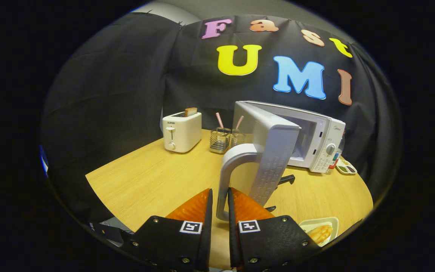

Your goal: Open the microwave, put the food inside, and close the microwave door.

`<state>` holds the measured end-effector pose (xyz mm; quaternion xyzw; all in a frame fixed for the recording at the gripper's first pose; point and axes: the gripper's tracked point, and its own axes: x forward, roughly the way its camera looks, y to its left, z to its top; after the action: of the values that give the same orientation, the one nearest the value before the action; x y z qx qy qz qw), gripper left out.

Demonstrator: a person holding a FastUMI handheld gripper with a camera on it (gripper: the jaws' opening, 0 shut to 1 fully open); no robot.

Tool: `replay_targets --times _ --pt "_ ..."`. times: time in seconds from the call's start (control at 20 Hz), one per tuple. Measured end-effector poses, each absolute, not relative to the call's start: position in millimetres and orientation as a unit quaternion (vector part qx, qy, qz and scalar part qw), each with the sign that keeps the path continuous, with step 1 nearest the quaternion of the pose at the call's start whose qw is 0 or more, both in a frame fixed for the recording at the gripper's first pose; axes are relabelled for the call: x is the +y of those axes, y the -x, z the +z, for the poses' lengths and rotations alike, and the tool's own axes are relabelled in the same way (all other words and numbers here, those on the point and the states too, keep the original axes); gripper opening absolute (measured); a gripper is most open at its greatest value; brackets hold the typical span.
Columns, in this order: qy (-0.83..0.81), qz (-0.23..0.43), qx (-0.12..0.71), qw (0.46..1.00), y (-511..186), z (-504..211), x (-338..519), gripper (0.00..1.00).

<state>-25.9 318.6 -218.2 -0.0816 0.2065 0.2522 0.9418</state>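
The jaws of the gripper (220, 196) are closed narrowly on the door handle (228, 177) of the microwave (315, 139), apparently pressing it from both sides. The door (274, 151) stands swung open. The food (320, 232) lies on a plate (317, 223) on the bench (145, 177), in front of the microwave.

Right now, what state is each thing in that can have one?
White microwave: door swung open.
Grey door handle: between the fingers, clamped.
Gripper: shut on the handle.
White toaster: bread sticking up, lever raised.
Food tray: on the table, not yet inside.
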Motion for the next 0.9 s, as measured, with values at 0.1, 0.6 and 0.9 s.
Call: replay_targets --times 0.1,0.6,0.9 --pt "0.081 0.271 0.207 0.937 37 -219 337 0.21" --pt "0.055 0.389 0.137 0.909 78 -145 389 0.45" --pt "0.034 0.343 0.059 0.937 54 -78 317 0.96"
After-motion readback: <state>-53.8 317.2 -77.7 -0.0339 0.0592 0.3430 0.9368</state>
